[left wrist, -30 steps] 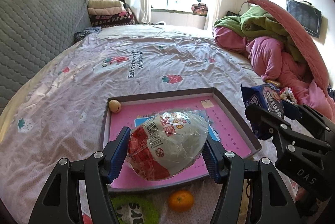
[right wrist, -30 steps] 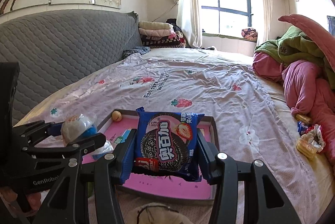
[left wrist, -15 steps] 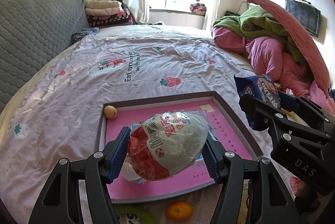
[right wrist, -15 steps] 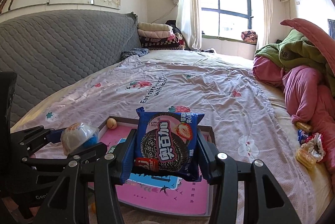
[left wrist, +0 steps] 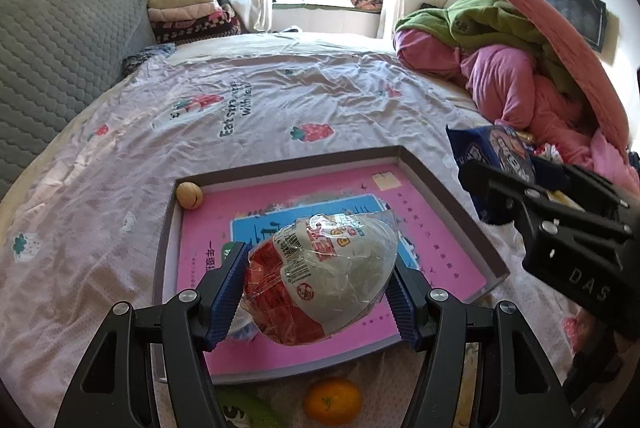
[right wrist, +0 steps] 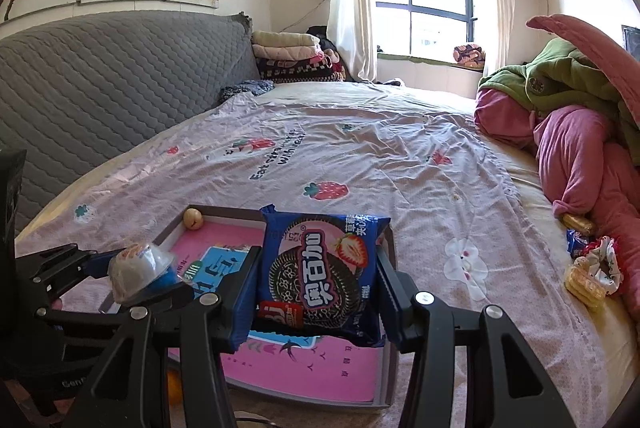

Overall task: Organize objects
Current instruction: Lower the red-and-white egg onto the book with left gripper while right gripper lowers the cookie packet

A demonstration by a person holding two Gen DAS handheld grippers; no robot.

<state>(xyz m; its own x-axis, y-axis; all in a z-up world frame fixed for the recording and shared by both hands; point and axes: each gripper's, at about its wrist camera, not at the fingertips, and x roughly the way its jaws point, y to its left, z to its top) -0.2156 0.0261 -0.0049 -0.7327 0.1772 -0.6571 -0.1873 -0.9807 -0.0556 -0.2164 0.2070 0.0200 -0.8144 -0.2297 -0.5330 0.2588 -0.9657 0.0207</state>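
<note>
My left gripper (left wrist: 318,288) is shut on a plastic-wrapped red and white egg-shaped snack (left wrist: 320,268), held above the near half of a grey-rimmed tray with a pink floor (left wrist: 448,188). My right gripper (right wrist: 316,288) is shut on a blue cookie packet (right wrist: 320,268), upright over the tray's right side (right wrist: 390,360). In the left wrist view the right gripper (left wrist: 492,196) comes in from the right with the cookie packet (left wrist: 496,156). The left gripper (right wrist: 132,280) with the egg snack (right wrist: 138,264) shows at the left of the right wrist view. A small tan ball (left wrist: 189,194) lies in the tray's far left corner.
An orange (left wrist: 333,401) and a green packet (left wrist: 248,408) lie on the bed just before the tray. Loose snacks (right wrist: 584,280) sit at the right by a heap of pink and green bedding (right wrist: 580,132). A grey quilted headboard (right wrist: 100,80) runs along the left.
Both grippers have moved forward and slightly down over the tray with their loads still held; more of the tray's pink floor and blue label shows under the egg snack.
</note>
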